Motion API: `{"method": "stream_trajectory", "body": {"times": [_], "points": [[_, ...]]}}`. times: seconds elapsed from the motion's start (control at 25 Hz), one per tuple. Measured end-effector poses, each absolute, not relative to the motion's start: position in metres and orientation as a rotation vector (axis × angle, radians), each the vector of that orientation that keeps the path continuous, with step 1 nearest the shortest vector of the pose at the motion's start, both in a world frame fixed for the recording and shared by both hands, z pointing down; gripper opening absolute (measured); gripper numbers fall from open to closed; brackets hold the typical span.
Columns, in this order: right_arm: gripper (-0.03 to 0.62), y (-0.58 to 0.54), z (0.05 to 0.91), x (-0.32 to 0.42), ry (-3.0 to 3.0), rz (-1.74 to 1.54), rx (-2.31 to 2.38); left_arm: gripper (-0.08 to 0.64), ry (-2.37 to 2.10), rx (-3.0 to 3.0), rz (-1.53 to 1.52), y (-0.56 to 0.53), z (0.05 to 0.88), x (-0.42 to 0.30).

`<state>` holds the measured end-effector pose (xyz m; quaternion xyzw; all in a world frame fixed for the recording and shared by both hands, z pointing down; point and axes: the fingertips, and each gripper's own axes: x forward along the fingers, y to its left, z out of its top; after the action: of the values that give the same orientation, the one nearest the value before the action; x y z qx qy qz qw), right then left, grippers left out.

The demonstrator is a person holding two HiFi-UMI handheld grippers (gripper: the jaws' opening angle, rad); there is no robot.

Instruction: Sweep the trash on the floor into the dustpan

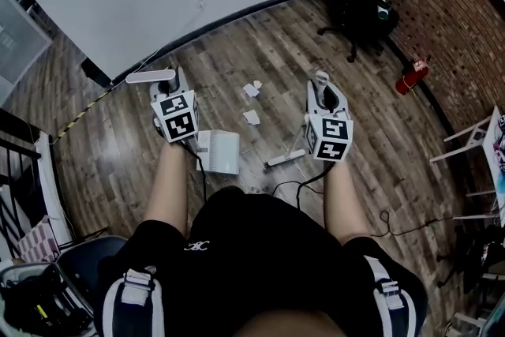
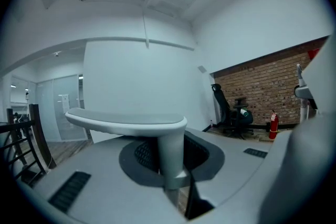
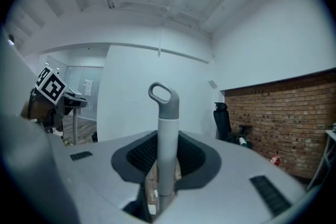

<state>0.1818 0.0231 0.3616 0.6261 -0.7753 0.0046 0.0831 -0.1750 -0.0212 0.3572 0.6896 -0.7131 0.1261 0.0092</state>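
Note:
In the head view, two scraps of white paper trash (image 1: 252,89) (image 1: 252,117) lie on the wooden floor ahead of me. The white dustpan (image 1: 218,151) rests on the floor near my feet. Its long handle rises to a flat T-shaped top (image 1: 150,76), and my left gripper (image 1: 170,87) is shut on that handle. My right gripper (image 1: 325,91) is shut on the broom handle, whose grey looped tip (image 1: 321,77) shows above it. The broom head (image 1: 284,159) lies on the floor right of the dustpan. The left gripper view shows the dustpan handle (image 2: 170,157), the right gripper view the broom handle (image 3: 167,149).
A black office chair (image 1: 359,4) stands at the far right by the brick wall (image 1: 450,4), with a red fire extinguisher (image 1: 412,75) beside it. A white rack (image 1: 473,138) is at the right edge. Black cables (image 1: 394,229) trail on the floor. A dark chair (image 1: 79,272) sits lower left.

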Motion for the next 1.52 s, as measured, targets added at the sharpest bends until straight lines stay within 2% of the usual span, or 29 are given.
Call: {"method": "stream_trajectory", "body": {"times": [0.4, 0.88, 1.52], "points": [[0.1, -0.025, 0.367, 0.208, -2.281, -0.032, 1.847, 0.061, -2.154, 2.199, 0.352, -0.067, 0.373, -0.136], [0.101, -0.138, 0.377, 0.238, -2.274, 0.014, 1.77, 0.061, -2.087, 2.111, 0.382, -0.184, 0.421, -0.113], [0.101, -0.303, 0.385, 0.23, -2.298, -0.013, 1.616, 0.061, -2.177, 1.858, 0.378, -0.29, 0.462, -0.159]]}}
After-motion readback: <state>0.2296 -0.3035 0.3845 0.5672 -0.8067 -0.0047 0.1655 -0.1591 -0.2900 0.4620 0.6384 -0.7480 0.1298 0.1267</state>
